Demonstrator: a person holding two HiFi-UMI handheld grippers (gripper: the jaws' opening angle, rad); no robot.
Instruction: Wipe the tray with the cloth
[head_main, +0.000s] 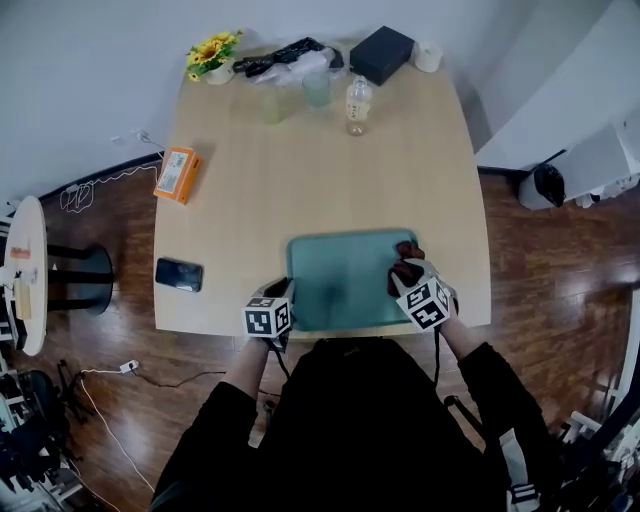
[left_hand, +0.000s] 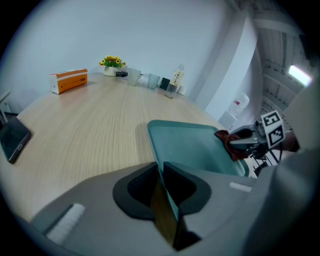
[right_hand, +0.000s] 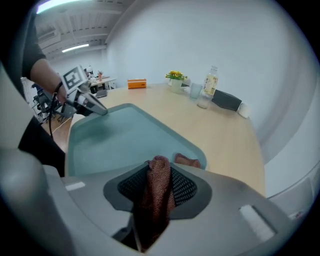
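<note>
Left tongs (left_hand: 162, 189) clamp the near-left rim of a shallow teal plastic tray (head_main: 340, 280) on the pale wooden counter (head_main: 300, 170). Right tongs (right_hand: 159, 186) pinch a bunched rust-red woven cloth (head_main: 404, 252) at the tray's right edge. The cloth looks soft and light. The tray looks stiff and is best held by its rim.

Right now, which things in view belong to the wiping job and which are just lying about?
In the job: tray, gripped at its rim by the left gripper; cloth, clamped in the right gripper.
Lying about: orange box, phone, bottle, flowers, black box.
</note>
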